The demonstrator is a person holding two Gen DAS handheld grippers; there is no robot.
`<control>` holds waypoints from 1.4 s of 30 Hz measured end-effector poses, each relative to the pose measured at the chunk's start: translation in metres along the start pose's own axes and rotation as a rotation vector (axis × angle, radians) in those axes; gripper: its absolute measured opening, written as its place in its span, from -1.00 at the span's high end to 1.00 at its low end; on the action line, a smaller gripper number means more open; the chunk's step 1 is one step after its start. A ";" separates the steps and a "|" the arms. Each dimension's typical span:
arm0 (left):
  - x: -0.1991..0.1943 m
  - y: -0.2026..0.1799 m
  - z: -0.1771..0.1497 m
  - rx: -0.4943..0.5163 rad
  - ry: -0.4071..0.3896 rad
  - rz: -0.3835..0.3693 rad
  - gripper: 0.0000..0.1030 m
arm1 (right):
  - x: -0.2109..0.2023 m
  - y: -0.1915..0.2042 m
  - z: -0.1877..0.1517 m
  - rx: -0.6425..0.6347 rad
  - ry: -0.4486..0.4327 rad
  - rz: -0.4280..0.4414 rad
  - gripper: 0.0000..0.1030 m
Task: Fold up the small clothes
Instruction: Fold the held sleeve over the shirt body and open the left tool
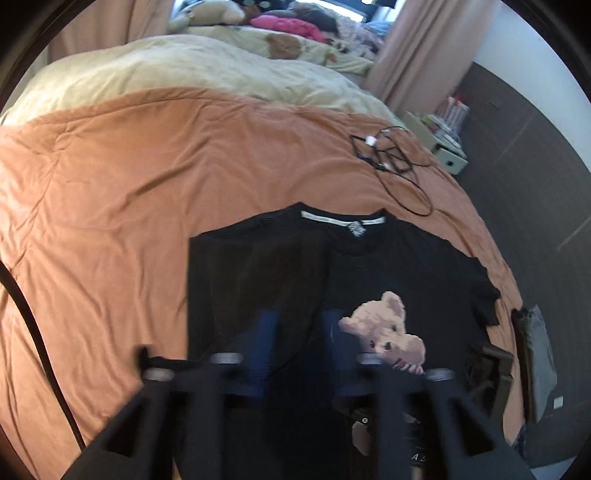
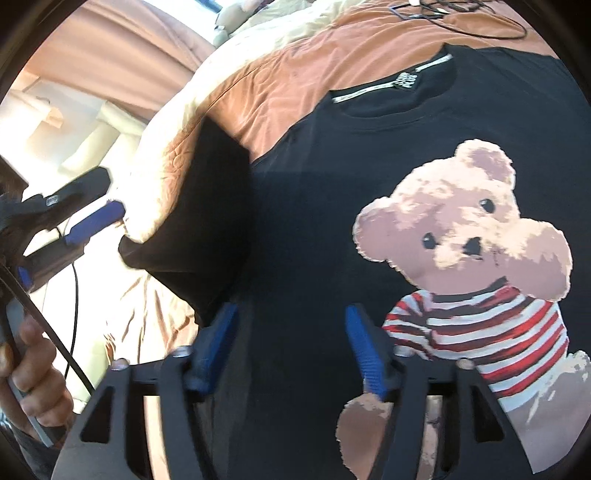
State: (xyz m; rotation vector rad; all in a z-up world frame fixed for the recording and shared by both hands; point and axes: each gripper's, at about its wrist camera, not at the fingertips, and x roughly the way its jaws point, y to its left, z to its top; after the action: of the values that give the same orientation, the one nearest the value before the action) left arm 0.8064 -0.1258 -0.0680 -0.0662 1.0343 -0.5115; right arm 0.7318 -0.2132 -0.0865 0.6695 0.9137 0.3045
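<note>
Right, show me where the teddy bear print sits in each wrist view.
Left wrist: teddy bear print at lower right of centre, partly hidden behind the tool.
Right wrist: teddy bear print large, filling the right half.
Shared landmark: the white collar tape at the black T-shirt's neckline.

The T-shirt (image 1: 369, 266) lies flat on the blanket (image 1: 129, 184), collar (image 1: 343, 218) at the far end, its left side folded in over the body. The bear print (image 1: 384, 328) sits right of the shirt's middle. A cable tangle (image 1: 391, 155) lies on the blanket beyond the collar, to the right. Behind the blanket lies a duvet (image 1: 184, 70), with pillows (image 1: 280, 26) further back. A box (image 1: 439, 140) stands on the floor right of the bed. The left gripper (image 1: 299, 325) hangs over the shirt's near part; the right gripper (image 2: 291, 325) hangs over it left of the print
</note>
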 end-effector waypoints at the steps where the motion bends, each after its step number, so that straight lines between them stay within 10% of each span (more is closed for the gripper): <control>1: -0.003 -0.001 -0.001 0.005 -0.019 0.009 -0.22 | -0.001 -0.003 0.000 0.004 -0.006 0.000 -0.30; 17: 0.027 0.071 -0.060 -0.135 0.062 0.135 -0.22 | 0.018 -0.026 -0.003 0.076 0.005 -0.006 -0.24; 27: 0.044 0.092 -0.110 -0.154 0.148 0.222 -0.11 | 0.046 -0.004 -0.012 0.043 0.086 0.000 0.97; 39: 0.025 0.120 -0.133 -0.241 0.147 0.313 0.09 | -0.002 0.002 -0.027 -0.003 0.092 -0.031 0.93; 42: 0.011 0.107 -0.133 -0.211 0.127 0.323 0.09 | -0.034 -0.005 -0.026 -0.025 0.032 -0.056 0.31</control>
State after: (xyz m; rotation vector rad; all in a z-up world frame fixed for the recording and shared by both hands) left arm 0.7404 -0.0115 -0.1767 -0.0522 1.1946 -0.1132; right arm 0.6905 -0.2236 -0.0794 0.6159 0.9564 0.2772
